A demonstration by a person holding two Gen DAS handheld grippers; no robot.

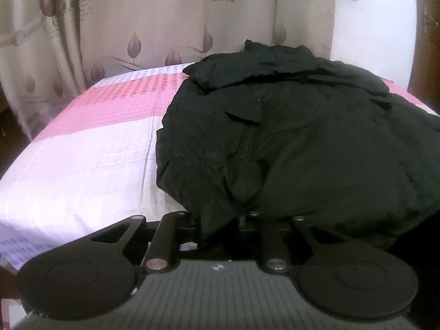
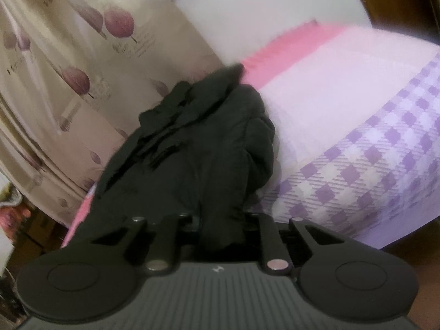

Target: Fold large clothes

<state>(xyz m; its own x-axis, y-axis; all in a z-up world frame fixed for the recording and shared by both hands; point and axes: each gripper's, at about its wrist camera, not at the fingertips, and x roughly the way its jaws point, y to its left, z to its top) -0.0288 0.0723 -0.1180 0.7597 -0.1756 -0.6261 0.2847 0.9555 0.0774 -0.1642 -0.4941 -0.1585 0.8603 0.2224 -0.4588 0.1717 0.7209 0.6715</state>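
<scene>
Pinching the near hem at 6 o'clock, left gripper (image 1: 220,220) and right gripper (image 2: 220,225) each clench the black jacket (image 1: 288,137) lying on the bed (image 1: 82,143), ready to fold toward 12 o'clock.

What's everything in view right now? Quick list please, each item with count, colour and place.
jacket: one, black, bunched on the bed, near hem in both grippers
bedspread: one, pink, white and lilac check, covering the bed under the jacket
curtain: one, beige with purple leaf print, behind the bed
wall: white, right of the curtain
left gripper: one, black, shut on the jacket's hem
right gripper: one, black, shut on the jacket's hem
</scene>
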